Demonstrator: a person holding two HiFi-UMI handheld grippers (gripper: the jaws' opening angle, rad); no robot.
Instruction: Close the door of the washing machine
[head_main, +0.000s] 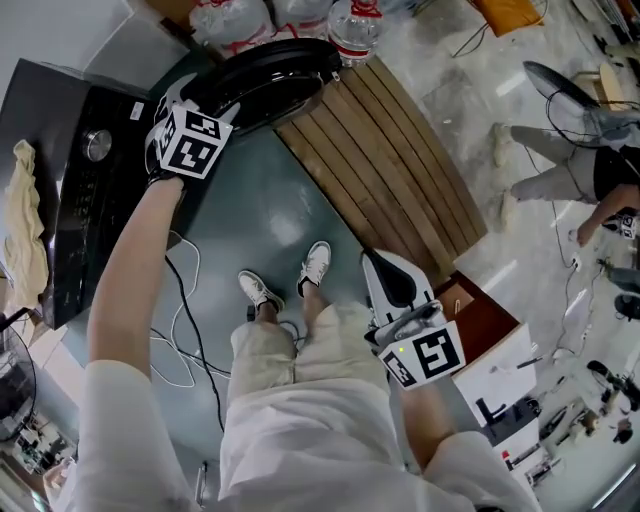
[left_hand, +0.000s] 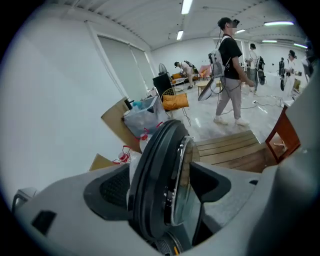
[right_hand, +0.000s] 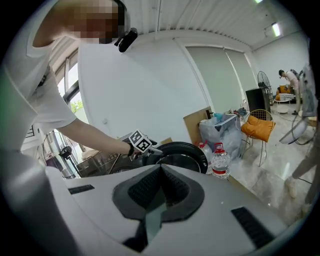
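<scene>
Washing machine door (head_main: 270, 85): swung open from the washing machine (head_main: 90, 190) front, rim clamped in left gripper (head_main: 205, 105), right gripper (head_main: 385, 270) pressed together, empty, well apart; could slip free mid-swing if pushed off the hinge arc.

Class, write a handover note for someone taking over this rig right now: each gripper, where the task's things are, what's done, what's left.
Left gripper: clamped on the rim of the door.
Right gripper: shut, empty, held low, apart from the washing machine.
Done: the door is grasped; it stands open, swung out from the machine's front.
Left: swing the door shut against the machine, then release.
</scene>
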